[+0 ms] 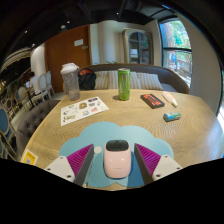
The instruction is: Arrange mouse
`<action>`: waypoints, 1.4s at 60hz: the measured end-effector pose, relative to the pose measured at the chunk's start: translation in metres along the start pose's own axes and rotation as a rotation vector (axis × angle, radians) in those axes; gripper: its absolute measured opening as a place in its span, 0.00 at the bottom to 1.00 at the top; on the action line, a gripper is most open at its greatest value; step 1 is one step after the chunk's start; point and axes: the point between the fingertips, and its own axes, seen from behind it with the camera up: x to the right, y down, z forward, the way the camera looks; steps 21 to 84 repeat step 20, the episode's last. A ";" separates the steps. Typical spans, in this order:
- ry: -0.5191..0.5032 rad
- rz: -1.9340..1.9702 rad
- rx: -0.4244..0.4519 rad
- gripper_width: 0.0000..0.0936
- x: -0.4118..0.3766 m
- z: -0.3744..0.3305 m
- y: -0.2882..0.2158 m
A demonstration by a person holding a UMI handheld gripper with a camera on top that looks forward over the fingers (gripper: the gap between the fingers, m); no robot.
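Note:
A pale pink and white mouse (117, 160) with a dark strip on top lies on a light blue mouse mat (100, 132) on a round wooden table (190, 130). My gripper (115, 151) is open, with the mouse between the fingers. The magenta pads (80, 158) stand close on either side, and a thin gap shows at each side. The mouse rests on the mat.
Beyond the mat are a printed sheet (83, 109), a clear container with a white lid (70, 82), a green cup (124, 83), a dark flat case (152, 100), a pale pen-like thing (170, 98) and a small teal object (172, 117). A sofa stands behind the table.

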 end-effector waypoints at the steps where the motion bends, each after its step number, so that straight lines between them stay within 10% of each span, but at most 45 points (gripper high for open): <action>1: -0.007 0.002 0.006 0.88 -0.001 -0.009 -0.001; 20: -0.067 0.004 0.083 0.91 0.041 -0.134 0.029; 84: -0.067 0.004 0.083 0.91 0.041 -0.134 0.029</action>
